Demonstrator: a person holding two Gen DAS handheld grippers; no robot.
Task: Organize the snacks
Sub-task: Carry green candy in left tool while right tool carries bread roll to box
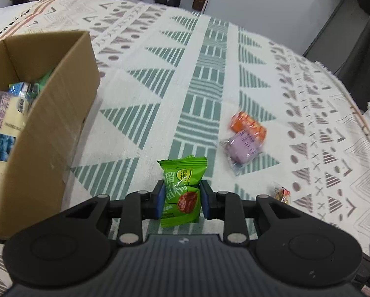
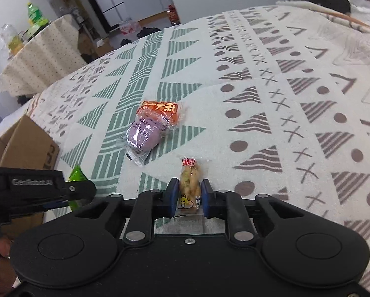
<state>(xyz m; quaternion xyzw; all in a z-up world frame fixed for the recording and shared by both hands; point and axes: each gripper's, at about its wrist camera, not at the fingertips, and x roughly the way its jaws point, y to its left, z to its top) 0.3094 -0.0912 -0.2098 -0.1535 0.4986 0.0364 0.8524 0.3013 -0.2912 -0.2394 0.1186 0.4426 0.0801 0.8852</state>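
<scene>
Brown cardboard is the first thing we meet at the far left: an open cardboard box [image 1: 61, 113] standing on the patterned cloth [image 1: 160, 86], with several wrapped snacks inside it, among them a pale packet [image 1: 7, 123] printed with blue. Just right of the box, we see our left gripper [image 1: 182, 198] with its blue pads [image 1: 160, 201] pressed against both sides of a green snack packet [image 1: 182, 190], which stands upright between them, its upper half rising clear of the pads. Further right on the cloth, well apart from the box, lies an orange packet [image 1: 249, 123] with a purple packet [image 1: 242, 148] touching it and partly overlapping it; both look blurred in the left wrist view. Moving on, we find our right gripper [image 2: 190, 198] closed on a small clear packet [image 2: 190, 185] of yellowish pieces, its red top end pointing away from us and its body squeezed between the blue pads [image 2: 206, 198]. In that same view the left gripper shows at the left edge, a green corner of its packet peeking out beside it, and the box sits behind it.
</scene>
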